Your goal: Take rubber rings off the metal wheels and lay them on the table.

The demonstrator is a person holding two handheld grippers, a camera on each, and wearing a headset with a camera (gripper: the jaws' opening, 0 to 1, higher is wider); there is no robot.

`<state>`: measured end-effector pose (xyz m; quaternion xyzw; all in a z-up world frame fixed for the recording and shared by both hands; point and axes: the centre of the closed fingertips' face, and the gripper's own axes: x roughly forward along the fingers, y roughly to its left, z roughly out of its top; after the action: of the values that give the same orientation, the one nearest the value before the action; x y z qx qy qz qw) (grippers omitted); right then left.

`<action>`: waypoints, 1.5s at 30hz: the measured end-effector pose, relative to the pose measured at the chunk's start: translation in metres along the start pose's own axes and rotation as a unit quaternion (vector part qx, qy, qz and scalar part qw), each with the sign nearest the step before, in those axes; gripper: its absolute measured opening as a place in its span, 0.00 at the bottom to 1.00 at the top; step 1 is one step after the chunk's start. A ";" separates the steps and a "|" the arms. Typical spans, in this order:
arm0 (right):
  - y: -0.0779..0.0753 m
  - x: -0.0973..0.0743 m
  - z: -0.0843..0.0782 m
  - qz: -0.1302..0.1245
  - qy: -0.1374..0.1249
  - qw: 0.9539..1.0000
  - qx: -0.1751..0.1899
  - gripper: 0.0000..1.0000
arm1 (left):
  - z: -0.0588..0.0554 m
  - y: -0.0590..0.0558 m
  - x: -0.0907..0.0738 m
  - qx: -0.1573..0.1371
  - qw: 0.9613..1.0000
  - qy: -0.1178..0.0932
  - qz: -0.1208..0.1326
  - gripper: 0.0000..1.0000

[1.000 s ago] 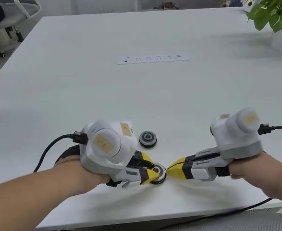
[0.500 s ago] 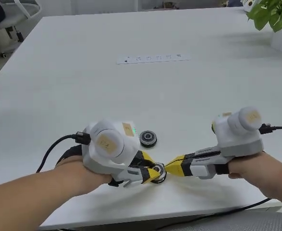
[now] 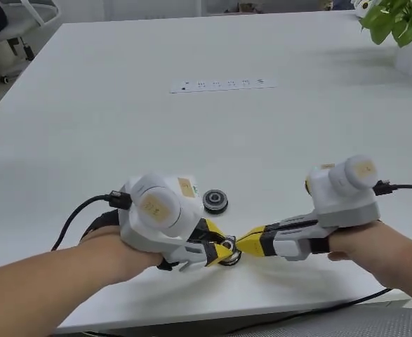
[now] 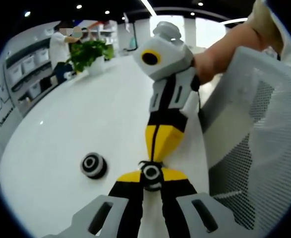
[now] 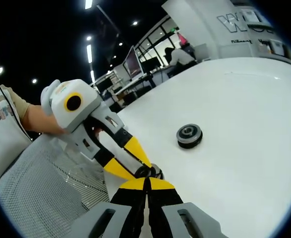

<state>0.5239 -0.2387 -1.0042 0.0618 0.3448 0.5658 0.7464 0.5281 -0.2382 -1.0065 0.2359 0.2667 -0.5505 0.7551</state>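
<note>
Left gripper [image 3: 222,253]: clenched on the held wheel. Its yellow-tipped jaws press the wheel from two opposite sides, at 6 o'clock in the head view, close to the near table edge.
Held wheel [image 4: 151,173]: a small round disc with a pale hub and a dark rim, sitting between the left jaw tips. Whether it rests on the table or is lifted cannot be told.
Right gripper [image 3: 241,243]: jaws drawn tight together into one yellow point. The point touches the rim of the held wheel from 3 o'clock in the head view. Whether any rubber is pinched between the tips cannot be told.
Gripper arrangement: the two grippers face each other tip to tip across the held wheel.
Second wheel [image 3: 215,201]: lies flat and free on the table at 11 o'clock from the held wheel, near it but apart from both grippers. A dark ring still sits around its metal hub.
Table [image 3: 191,140]: white and matte.
Power strip [image 3: 223,86]: a flat white strip at 12 o'clock on the table, well apart from the work.
Plant [image 3: 396,21]: green leaves at 1 o'clock, at the far corner.
Cable [image 3: 76,216]: black, leaves the left gripper's body toward 8 o'clock.
Mesh chair [image 4: 249,148]: grey mesh at 3 o'clock in the left gripper view, beyond the table edge.
</note>
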 end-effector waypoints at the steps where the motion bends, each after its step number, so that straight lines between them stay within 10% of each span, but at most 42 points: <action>1: 0.000 0.000 0.000 0.000 0.000 1.000 -0.001 0.00 | 0.000 0.000 0.000 0.000 1.000 0.000 0.000 0.13; 11: 0.007 0.004 0.004 0.018 -0.006 1.000 0.001 0.00 | 0.000 0.000 0.000 0.002 1.000 0.000 0.000 0.13; 13: 0.020 0.006 0.010 0.054 -0.020 0.998 0.006 0.00 | 0.000 0.000 0.000 0.002 1.000 -0.001 0.001 0.13; 23: 0.009 0.004 0.007 0.015 -0.015 0.999 -0.031 0.00 | 0.000 -0.001 0.000 -0.005 1.000 -0.006 -0.001 0.13; 45: 0.014 -0.002 0.017 0.020 -0.035 0.999 -0.009 0.00 | 0.013 -0.006 -0.015 -0.001 1.000 -0.017 -0.017 0.20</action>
<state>0.5226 -0.2300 -0.9837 0.0817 0.3118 0.5815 0.7470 0.5206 -0.2381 -0.9872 0.2211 0.2578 -0.5668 0.7506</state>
